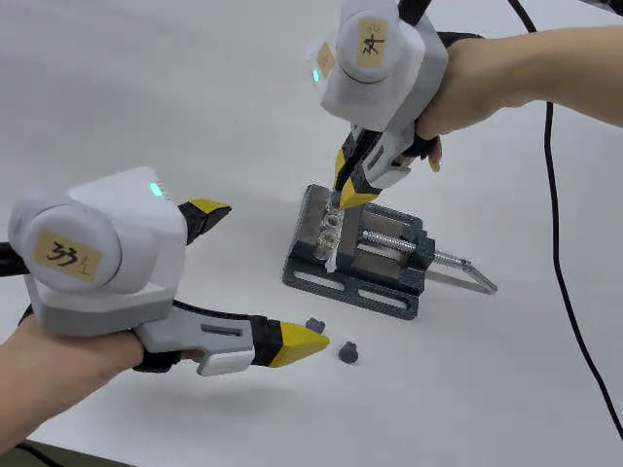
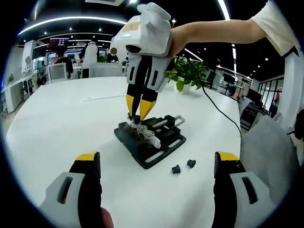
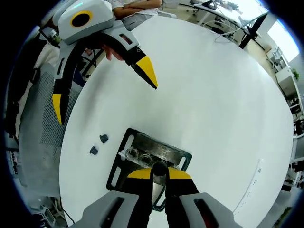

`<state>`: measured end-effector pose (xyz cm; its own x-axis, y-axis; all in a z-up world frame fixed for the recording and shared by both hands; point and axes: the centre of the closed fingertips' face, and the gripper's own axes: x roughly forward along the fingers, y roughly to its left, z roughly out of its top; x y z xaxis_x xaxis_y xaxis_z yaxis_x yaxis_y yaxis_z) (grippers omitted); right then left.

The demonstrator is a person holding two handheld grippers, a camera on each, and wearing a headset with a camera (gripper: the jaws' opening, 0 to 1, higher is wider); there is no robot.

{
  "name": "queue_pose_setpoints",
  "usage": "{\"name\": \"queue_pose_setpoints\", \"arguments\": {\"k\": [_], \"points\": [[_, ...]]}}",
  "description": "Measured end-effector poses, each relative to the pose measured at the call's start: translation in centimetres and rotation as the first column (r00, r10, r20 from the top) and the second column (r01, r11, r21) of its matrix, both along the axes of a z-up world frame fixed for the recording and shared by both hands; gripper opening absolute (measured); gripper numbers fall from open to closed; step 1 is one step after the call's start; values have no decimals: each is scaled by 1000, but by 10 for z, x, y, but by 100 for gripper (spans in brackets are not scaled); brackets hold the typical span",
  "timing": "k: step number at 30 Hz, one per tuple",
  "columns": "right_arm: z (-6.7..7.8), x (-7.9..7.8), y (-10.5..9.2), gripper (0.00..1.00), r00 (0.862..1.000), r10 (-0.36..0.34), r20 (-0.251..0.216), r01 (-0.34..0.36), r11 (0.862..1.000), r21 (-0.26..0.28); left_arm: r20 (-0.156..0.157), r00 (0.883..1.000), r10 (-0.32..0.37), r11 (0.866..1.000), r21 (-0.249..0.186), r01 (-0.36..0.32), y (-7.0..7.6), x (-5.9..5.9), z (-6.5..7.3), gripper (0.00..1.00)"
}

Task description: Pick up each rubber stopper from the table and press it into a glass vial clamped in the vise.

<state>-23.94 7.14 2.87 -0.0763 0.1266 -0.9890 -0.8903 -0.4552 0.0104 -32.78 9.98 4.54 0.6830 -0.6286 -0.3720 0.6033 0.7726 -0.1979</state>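
A dark vise (image 1: pixel 389 282) (image 2: pixel 156 145) (image 3: pixel 178 156) clamps a row of clear glass vials (image 1: pixel 329 232) (image 3: pixel 134 154). My right gripper (image 1: pixel 347 199) (image 2: pixel 137 114) (image 3: pixel 159 174) points down over the far end of the row, shut on a dark rubber stopper (image 3: pixel 159 169) right at a vial mouth. Two loose stoppers (image 1: pixel 314 324) (image 1: pixel 348 353) (image 2: pixel 176 169) (image 2: pixel 191 163) (image 3: pixel 103 138) (image 3: pixel 93 150) lie on the white table in front of the vise. My left gripper (image 1: pixel 268 275) (image 2: pixel 156 161) (image 3: pixel 104 92) hovers open near them, nothing between its yellow fingertips (image 1: pixel 310 341).
The vise's screw handle (image 1: pixel 465 272) sticks out to the right. A black cable (image 1: pixel 557 243) runs down the table's right side. A potted plant (image 2: pixel 187 73) stands at the far table edge, with office chairs and people beyond.
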Motion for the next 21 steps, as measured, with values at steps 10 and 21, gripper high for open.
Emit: {"name": "queue_pose_setpoints", "arguments": {"k": [10, 21], "points": [[2, -2, -3, 3, 1000, 2, 0, -2, 989, 147, 3, 1000, 5, 1000, -8, -5, 1, -1, 1, 99], [2, -1, -6, 3, 999, -51, 17, 46, 975, 217, 1, 1000, 2, 1000, -6, -2, -1, -2, 1, 99]]}}
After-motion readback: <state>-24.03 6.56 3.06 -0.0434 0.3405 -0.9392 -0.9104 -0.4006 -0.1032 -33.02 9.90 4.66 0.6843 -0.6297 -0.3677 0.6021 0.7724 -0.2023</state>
